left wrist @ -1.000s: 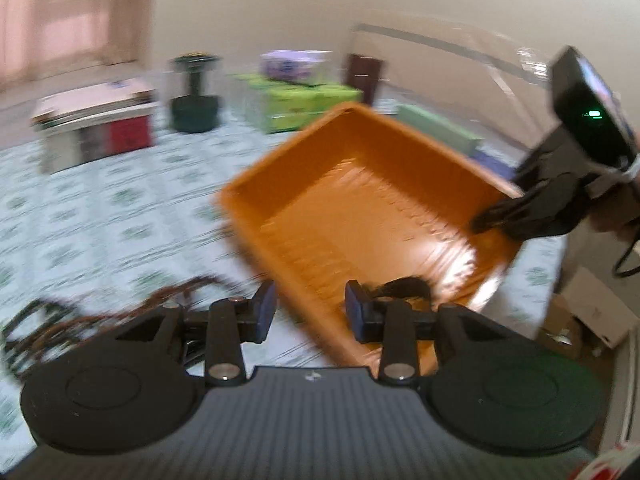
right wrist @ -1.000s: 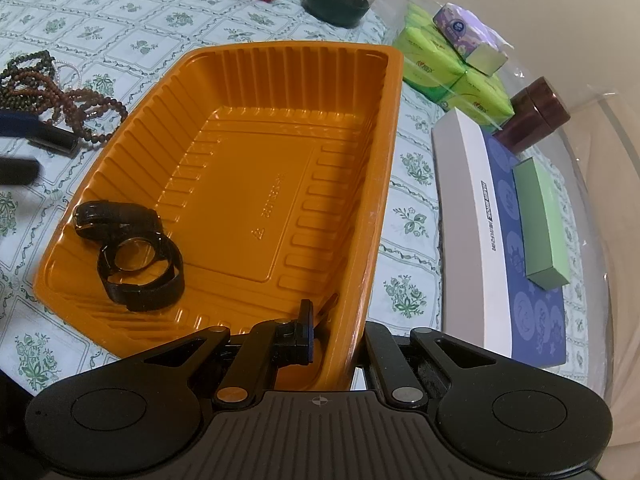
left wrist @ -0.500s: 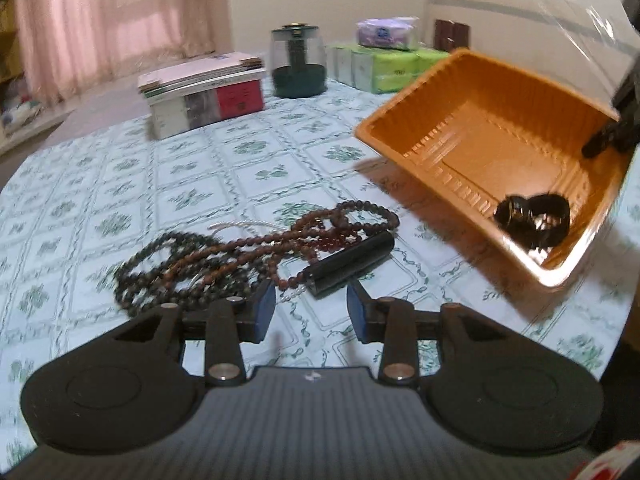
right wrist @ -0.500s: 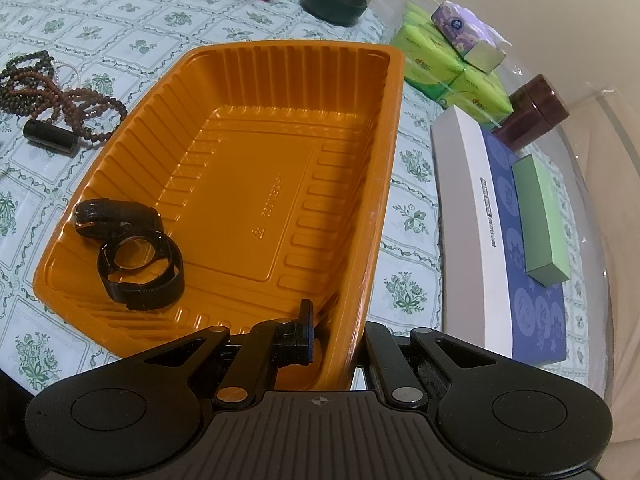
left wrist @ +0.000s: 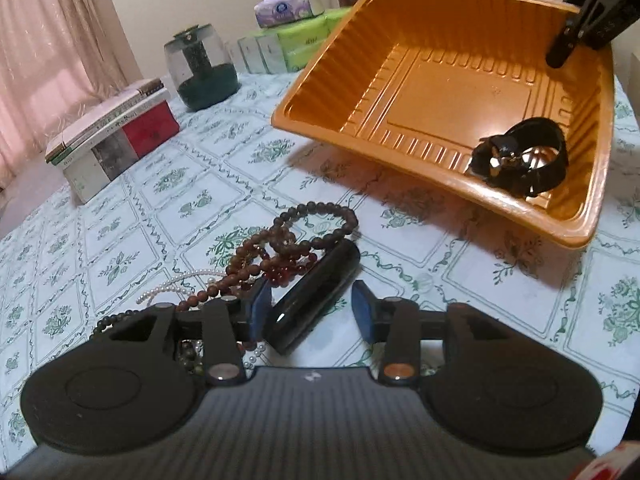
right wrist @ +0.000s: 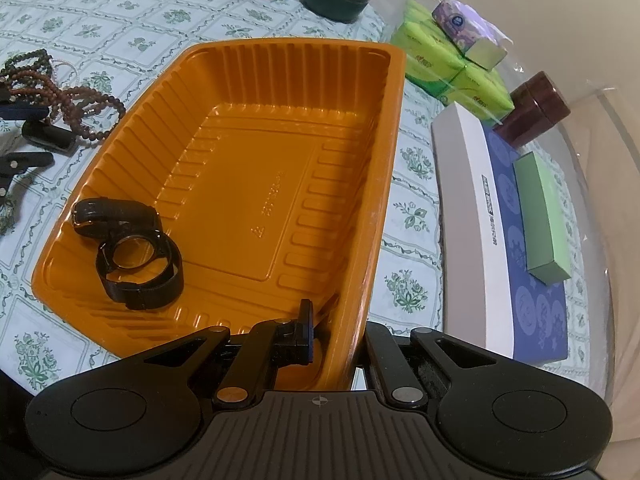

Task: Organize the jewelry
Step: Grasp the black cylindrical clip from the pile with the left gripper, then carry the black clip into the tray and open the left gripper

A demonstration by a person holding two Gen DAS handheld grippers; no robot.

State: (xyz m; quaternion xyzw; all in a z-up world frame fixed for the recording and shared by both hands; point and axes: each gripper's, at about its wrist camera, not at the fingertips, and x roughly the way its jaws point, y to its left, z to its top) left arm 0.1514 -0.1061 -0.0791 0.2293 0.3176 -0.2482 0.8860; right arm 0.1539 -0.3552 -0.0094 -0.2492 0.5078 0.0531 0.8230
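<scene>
Orange tray (right wrist: 248,168), tilted, is pinched at its lower rim by the right gripper (right wrist: 336,344); lower centre, the left gripper (left wrist: 312,308) straddles a black tube (left wrist: 316,296), fingers spread.

Soft, dim indoor light; a pink glow comes through the curtain (left wrist: 44,52). Both views are sharp, with fisheye bending at the edges. The tray (left wrist: 460,80) casts a shadow on the tablecloth (left wrist: 160,200).

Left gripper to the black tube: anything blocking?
Nothing visible. The left gripper is open with the black tube already lying between its fingers. The bead bracelets touch the tube's far end and left side, so they may get dragged along. The orange tray is tilted, held by the right gripper.
</scene>
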